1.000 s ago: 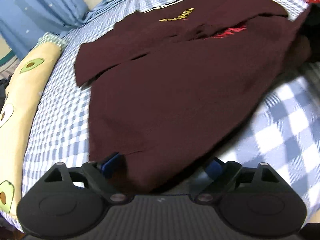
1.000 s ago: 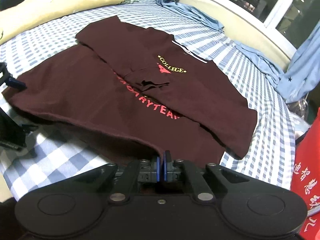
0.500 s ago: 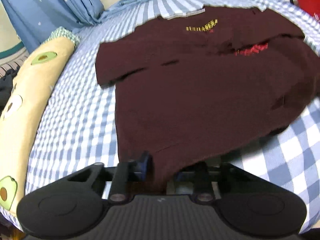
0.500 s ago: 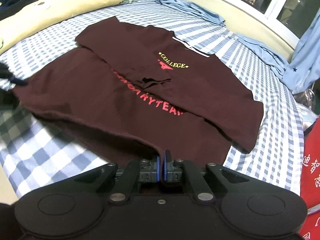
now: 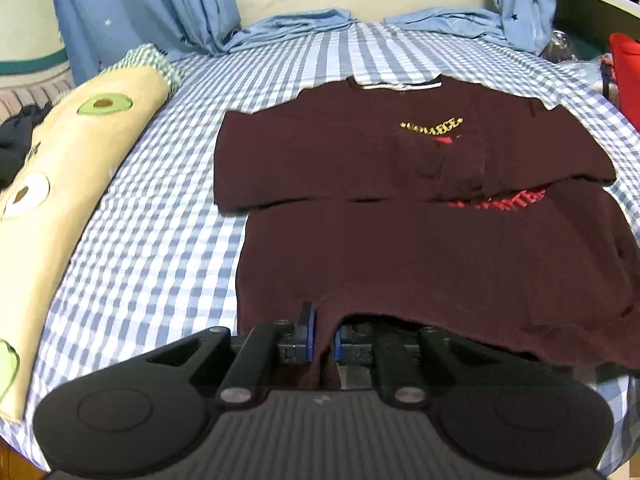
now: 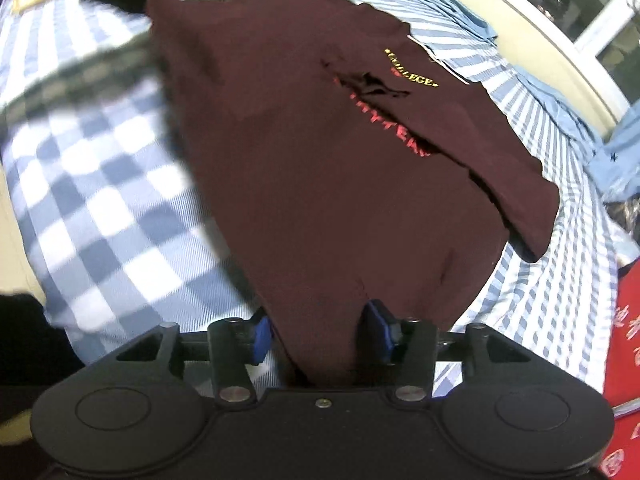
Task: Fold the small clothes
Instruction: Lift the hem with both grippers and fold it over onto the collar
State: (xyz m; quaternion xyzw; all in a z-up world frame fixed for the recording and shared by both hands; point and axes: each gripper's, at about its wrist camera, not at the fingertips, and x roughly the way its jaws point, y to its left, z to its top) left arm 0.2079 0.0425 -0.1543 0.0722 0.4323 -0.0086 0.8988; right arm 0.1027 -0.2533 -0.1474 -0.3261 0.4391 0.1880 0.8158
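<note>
maroon shirt [image 5: 420, 248] flat on checkered bed [image 5: 160, 240], left gripper [image 5: 322, 338] fingers clamped on its near hem, right gripper [image 6: 320, 330] fingers spread apart around hem

left claw [image 5: 322, 336] nearly closed, pinching cloth, right claw [image 6: 320, 330] parted

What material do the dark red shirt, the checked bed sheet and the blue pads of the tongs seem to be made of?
Dark red shirt: likely a soft matte knit, cotton-like; it drapes and wrinkles, and its letters look printed.
Checked bed sheet: woven fabric, probably cotton; a fine diagonal weave shows in the right wrist view.
Blue pads: seemingly rubber or soft plastic, smooth and dull; not certain.
</note>
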